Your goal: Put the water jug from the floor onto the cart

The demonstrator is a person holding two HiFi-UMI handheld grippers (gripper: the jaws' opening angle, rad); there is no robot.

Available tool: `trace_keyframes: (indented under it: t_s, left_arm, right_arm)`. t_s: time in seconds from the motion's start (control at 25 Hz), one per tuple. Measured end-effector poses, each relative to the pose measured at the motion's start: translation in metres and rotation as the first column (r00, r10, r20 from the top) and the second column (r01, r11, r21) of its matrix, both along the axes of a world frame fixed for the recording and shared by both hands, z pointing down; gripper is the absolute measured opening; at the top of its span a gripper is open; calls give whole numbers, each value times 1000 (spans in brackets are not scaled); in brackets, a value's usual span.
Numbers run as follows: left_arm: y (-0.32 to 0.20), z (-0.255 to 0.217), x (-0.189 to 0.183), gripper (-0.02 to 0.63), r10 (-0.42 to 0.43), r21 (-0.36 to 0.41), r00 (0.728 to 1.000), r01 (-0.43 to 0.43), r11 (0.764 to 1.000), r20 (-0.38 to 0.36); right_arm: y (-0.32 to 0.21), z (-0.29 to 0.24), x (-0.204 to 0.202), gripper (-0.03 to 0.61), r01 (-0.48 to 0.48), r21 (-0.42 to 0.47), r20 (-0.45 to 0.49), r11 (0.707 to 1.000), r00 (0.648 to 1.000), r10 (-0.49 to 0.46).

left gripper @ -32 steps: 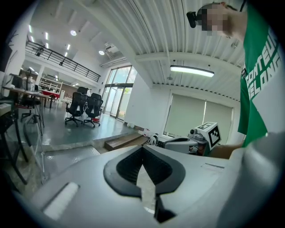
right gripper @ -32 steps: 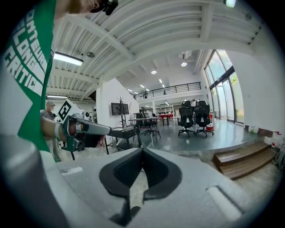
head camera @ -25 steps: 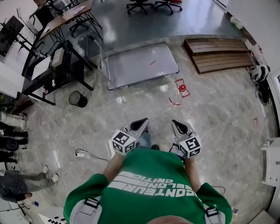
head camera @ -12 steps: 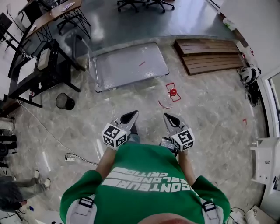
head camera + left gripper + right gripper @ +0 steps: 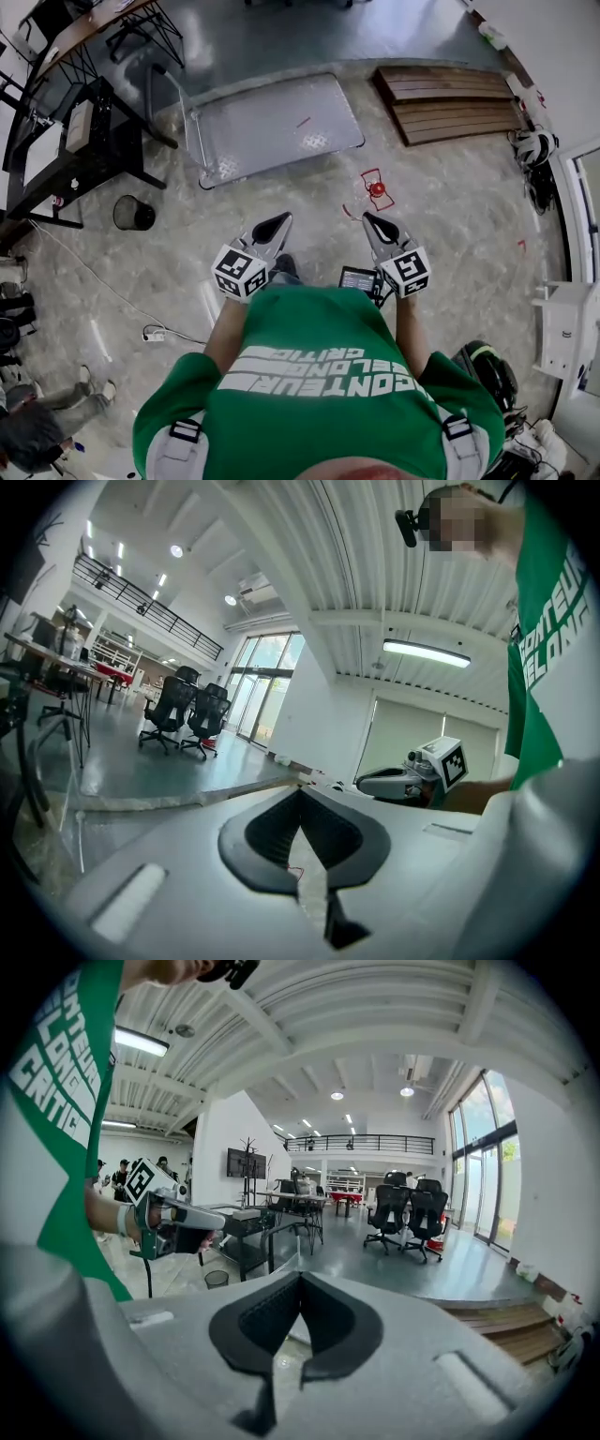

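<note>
The clear water jug (image 5: 377,189) with a red cap stands on the marbled floor, inside red tape marks. The flat grey cart (image 5: 272,122) with its push handle on the left sits beyond it, nothing on its deck. My right gripper (image 5: 368,217) points at the jug from just short of it, jaws shut and empty (image 5: 300,1276). My left gripper (image 5: 279,219) is held level beside it, further left, its jaw tips also touching with nothing between them (image 5: 301,791). Each gripper shows in the other's view: the right gripper (image 5: 412,778) and the left gripper (image 5: 178,1218).
Stacked wooden boards (image 5: 450,103) lie at the back right. A black bin (image 5: 134,214) and a black desk frame (image 5: 66,141) stand left of the cart. A power strip with cable (image 5: 155,334) lies at the left. Office chairs (image 5: 408,1213) stand further off. A black bag (image 5: 487,375) sits behind me, right.
I have walked forward, and both grippers have come closer to the jug and the cart. Their jaws stayed shut and empty.
</note>
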State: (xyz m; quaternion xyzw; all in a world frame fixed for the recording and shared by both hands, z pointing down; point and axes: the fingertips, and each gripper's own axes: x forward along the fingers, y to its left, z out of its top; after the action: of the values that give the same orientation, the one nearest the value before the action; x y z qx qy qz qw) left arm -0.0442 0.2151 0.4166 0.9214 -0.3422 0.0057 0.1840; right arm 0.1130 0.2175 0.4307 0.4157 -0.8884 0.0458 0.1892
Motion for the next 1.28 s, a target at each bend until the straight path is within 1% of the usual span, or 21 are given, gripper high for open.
trace_keyframes:
  t_s: [0.12,0.28,0.4,0.52,0.6,0.76,0.84,1.0,1.12,1.28]
  left_arm:
    - [-18,4,-12,15,3,-6,1000,-3,1000,7]
    - [-28,6,-16,15,31,-20,999,-31,999,5]
    - [-37,14,-17,15,55,-50,998,-54,997,11]
    - [-43,20,-10,15,88,-77,996,-86,993,17]
    - [-51,20,-2,15,105,-82,994,-102,991,25]
    - [-83,17,11,15,109,-55,993,-106,993,38]
    - [-98,19,16,15,107,-56,993,-105,993,44]
    - [-122,32,30,15,125,-97,990,-119,988,63]
    - [-142,39,44,15,152,-124,985,-142,982,76]
    - [-170,46,64,15,183,-140,979,-170,975,88]
  right_arm:
    - [-21,-3,-2,-9,0,14,-18,1000,1000,1]
    - [-38,-3,11,-9,-52,5,-18,999,998,52]
    - [-48,4,24,-9,-107,-6,-38,994,994,106]
    - [-55,12,41,-9,-154,-22,-54,988,987,153]
    - [-63,19,56,-9,-182,-37,-61,983,982,179]
    - [-95,29,86,-9,-220,-28,-85,975,972,217]
    - [-109,37,98,-9,-224,-30,-112,974,969,219]
    - [-130,66,119,-8,-226,-78,-167,971,963,210]
    - [-146,91,131,-9,-221,-122,-183,968,963,196]
    - [-168,123,144,-9,-208,-168,-200,964,964,174]
